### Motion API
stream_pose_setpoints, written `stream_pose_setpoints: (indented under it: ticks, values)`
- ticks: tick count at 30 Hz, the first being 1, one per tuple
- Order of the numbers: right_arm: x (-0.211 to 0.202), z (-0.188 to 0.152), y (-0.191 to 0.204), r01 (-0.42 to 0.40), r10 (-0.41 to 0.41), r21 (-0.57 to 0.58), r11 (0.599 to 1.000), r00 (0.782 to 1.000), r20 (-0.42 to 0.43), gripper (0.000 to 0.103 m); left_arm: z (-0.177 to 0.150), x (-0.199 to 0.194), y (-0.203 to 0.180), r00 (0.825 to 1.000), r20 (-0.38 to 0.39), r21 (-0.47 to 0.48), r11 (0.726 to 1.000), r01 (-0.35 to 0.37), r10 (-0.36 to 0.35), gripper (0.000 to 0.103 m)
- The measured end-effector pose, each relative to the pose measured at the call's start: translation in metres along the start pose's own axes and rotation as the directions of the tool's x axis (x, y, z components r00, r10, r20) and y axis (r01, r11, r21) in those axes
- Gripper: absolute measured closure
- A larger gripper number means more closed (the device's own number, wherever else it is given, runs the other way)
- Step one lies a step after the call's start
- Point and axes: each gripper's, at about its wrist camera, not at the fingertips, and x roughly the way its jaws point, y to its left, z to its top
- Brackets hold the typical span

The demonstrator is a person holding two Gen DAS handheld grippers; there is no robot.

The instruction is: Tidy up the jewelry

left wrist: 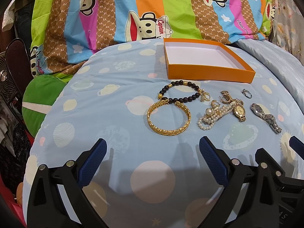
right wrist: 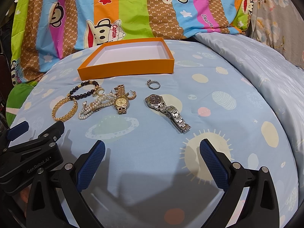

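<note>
An empty orange box (left wrist: 210,74) (right wrist: 125,70) with a white inside lies on the blue bedspread. In front of it lie a dark bead bracelet (left wrist: 180,93) (right wrist: 83,91), a gold chain bracelet (left wrist: 169,117) (right wrist: 64,108), a pearl strand (left wrist: 212,117) (right wrist: 95,106), a gold watch (left wrist: 239,112) (right wrist: 120,102), gold earrings (left wrist: 226,96), a silver ring (left wrist: 247,93) (right wrist: 153,85) and a silver watch (left wrist: 266,116) (right wrist: 167,110). My left gripper (left wrist: 152,152) is open and empty, just short of the gold bracelet. My right gripper (right wrist: 152,152) is open and empty, just short of the silver watch.
A striped cartoon-monkey blanket (left wrist: 152,9) hangs behind the box. A green cushion (left wrist: 41,98) and a fan (left wrist: 7,76) are at the left. Folded pale blue bedding (right wrist: 256,60) rises at the right. The left gripper's body (right wrist: 30,148) shows at the right view's left edge.
</note>
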Motion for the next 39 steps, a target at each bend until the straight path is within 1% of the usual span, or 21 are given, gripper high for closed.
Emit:
stream_pose_setpoints:
  ticks: [3, 6, 9, 10, 14, 19, 22, 24, 27, 29, 32, 34, 36, 37, 38, 39]
  values:
    - [0.002, 0.0, 0.001, -0.021, 0.021, 0.0, 1.0, 1.0, -0.006, 0.005, -0.001, 0.002, 0.001, 1.0, -0.004, -0.006, 1.0, 0.011, -0.011, 0.007]
    - [0.004, 0.002, -0.001, -0.053, 0.053, 0.0, 0.999, 0.998, -0.017, 0.007, -0.001, 0.003, 0.006, 0.999, -0.007, -0.031, 0.999, 0.04, -0.04, 0.007]
    - [0.005, 0.007, -0.003, -0.042, 0.042, -0.017, 0.999, 0.999, -0.003, 0.007, 0.0, 0.003, 0.018, 0.997, 0.002, -0.077, 0.994, 0.076, -0.076, 0.007]
    - [0.005, 0.009, -0.004, -0.036, 0.036, -0.026, 0.999, 0.999, 0.005, 0.007, 0.002, 0.003, 0.021, 0.997, 0.005, -0.086, 0.993, 0.079, -0.079, 0.007]
    - [0.011, 0.021, -0.01, -0.029, 0.03, -0.049, 0.998, 0.999, 0.018, 0.009, 0.008, 0.005, 0.03, 0.998, 0.015, -0.075, 0.995, 0.07, -0.069, 0.007]
    - [0.027, 0.035, -0.017, -0.069, 0.069, -0.041, 0.997, 0.998, -0.003, 0.022, 0.013, 0.011, 0.033, 0.995, 0.002, -0.083, 0.991, 0.101, -0.102, 0.007]
    - [0.038, 0.041, -0.02, -0.088, 0.087, -0.033, 0.996, 0.996, -0.023, 0.029, 0.014, 0.013, 0.028, 0.995, 0.003, -0.061, 0.993, 0.104, -0.104, 0.007]
    - [0.045, 0.045, -0.023, -0.109, 0.108, -0.022, 0.994, 0.993, -0.041, 0.039, 0.016, 0.015, 0.024, 0.995, -0.005, -0.046, 0.993, 0.104, -0.105, 0.007]
    - [0.051, 0.049, -0.025, -0.12, 0.119, -0.009, 0.993, 0.992, -0.051, 0.047, 0.017, 0.021, 0.019, 0.994, -0.031, -0.028, 0.994, 0.108, -0.109, 0.007]
    - [0.053, 0.051, -0.026, -0.125, 0.125, -0.008, 0.992, 0.991, -0.052, 0.05, 0.019, 0.025, 0.017, 0.992, -0.045, -0.027, 0.993, 0.115, -0.116, 0.007]
    - [0.055, 0.052, -0.025, -0.128, 0.127, -0.01, 0.992, 0.99, -0.056, 0.052, 0.02, 0.029, 0.016, 0.99, -0.062, -0.027, 0.992, 0.122, -0.123, 0.007]
    - [0.057, 0.053, -0.023, -0.128, 0.127, -0.016, 0.992, 0.99, -0.06, 0.059, 0.02, 0.031, 0.015, 0.99, -0.07, -0.026, 0.992, 0.124, -0.126, 0.007]
    - [0.057, 0.053, -0.022, -0.126, 0.124, -0.021, 0.992, 0.99, -0.062, 0.068, 0.02, 0.032, 0.014, 0.989, -0.075, -0.023, 0.992, 0.125, -0.127, 0.007]
    - [0.057, 0.054, -0.022, -0.127, 0.126, -0.021, 0.992, 0.99, -0.062, 0.07, 0.02, 0.032, 0.014, 0.989, -0.076, -0.021, 0.992, 0.125, -0.126, 0.007]
    - [0.057, 0.054, -0.022, -0.133, 0.132, -0.021, 0.991, 0.989, -0.063, 0.076, 0.02, 0.033, 0.014, 0.989, -0.078, -0.021, 0.992, 0.126, -0.127, 0.007]
    - [0.057, 0.054, -0.022, -0.135, 0.134, -0.021, 0.991, 0.989, -0.063, 0.079, 0.021, 0.033, 0.013, 0.989, -0.081, -0.021, 0.992, 0.125, -0.126, 0.007]
